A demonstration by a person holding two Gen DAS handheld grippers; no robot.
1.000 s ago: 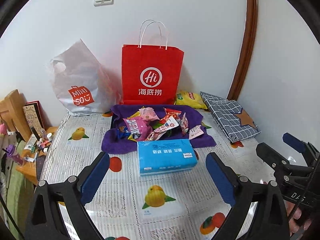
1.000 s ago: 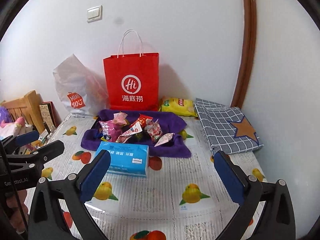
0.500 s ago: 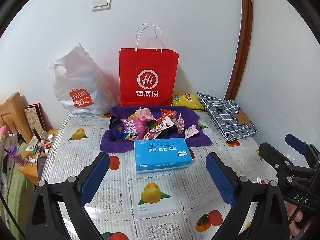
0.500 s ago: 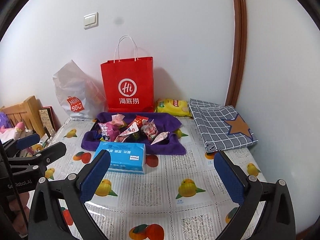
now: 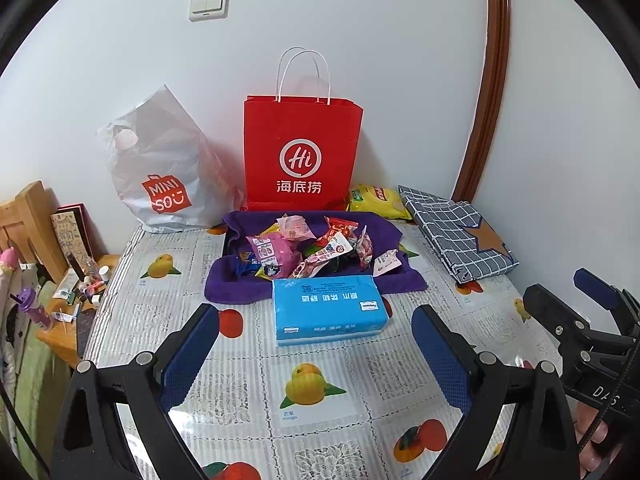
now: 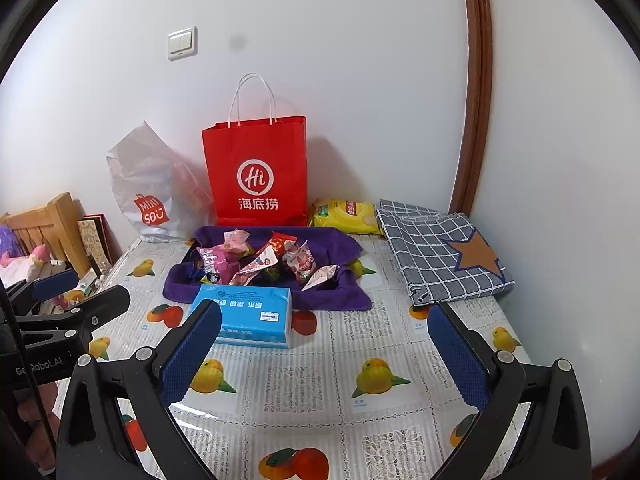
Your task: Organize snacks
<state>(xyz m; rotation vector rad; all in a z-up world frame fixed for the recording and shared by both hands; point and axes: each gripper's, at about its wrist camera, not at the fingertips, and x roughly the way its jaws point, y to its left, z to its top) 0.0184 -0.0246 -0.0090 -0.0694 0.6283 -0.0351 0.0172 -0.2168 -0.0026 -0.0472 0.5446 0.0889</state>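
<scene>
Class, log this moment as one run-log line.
left hand-held gripper: open, empty | right hand-held gripper: open, empty | snacks: piled on purple cloth | tissue pack: before cloth

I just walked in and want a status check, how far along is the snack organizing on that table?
Nothing looks done yet: the snack packets lie jumbled on the purple cloth behind the blue tissue pack. Nothing is in hand; the left tongs and right tongs are both open above the table. All the sorting is left. The yellow chip bag sits apart beside the red paper bag.
</scene>
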